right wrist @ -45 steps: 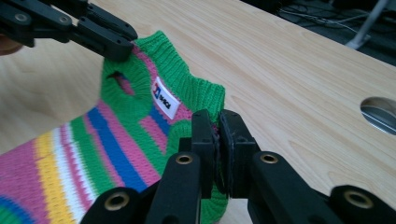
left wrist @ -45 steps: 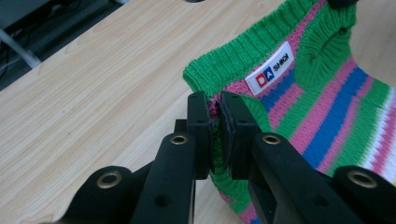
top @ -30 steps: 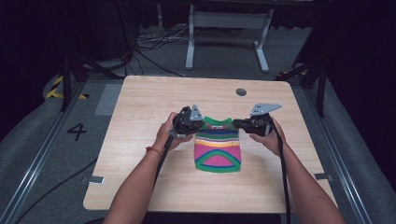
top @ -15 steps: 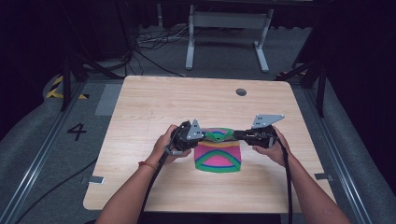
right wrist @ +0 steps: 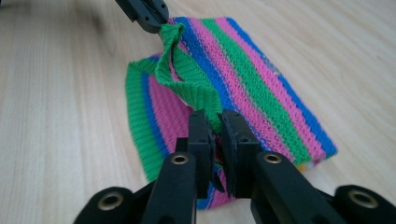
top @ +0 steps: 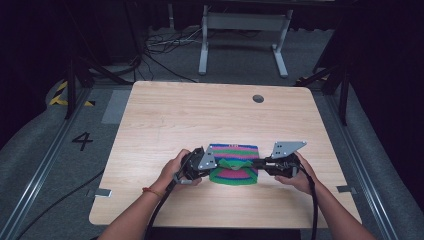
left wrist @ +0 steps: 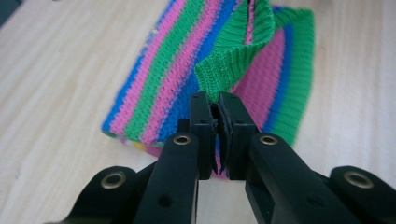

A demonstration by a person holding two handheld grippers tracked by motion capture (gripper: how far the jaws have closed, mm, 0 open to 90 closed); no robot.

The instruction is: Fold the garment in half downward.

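Note:
A knitted cloth [top: 233, 165] with green, pink and blue stripes lies folded over on the wooden table [top: 165, 115], near its front middle. My left gripper [top: 216, 167] is shut on the left corner of the cloth's green ribbed edge [left wrist: 233, 60], and my right gripper [top: 256, 164] is shut on the right corner of that edge [right wrist: 189, 88]. The edge hangs slack between the two grippers, just above the striped layer beneath. In the left gripper view my left gripper [left wrist: 218, 105] pinches the green rib. In the right gripper view my right gripper [right wrist: 212, 123] does the same, with the left gripper's tip [right wrist: 149, 14] beyond it.
A round cable hole [top: 258, 98] sits in the table's far right part. Beyond the far edge stands a metal frame [top: 245, 30] with cables on the grey floor. A floor mark "4" [top: 82, 141] lies to the left.
Both grippers have drawn the cloth's far green edge toward the person, folding the cloth over itself. The cloth's visible footprint has become shorter.

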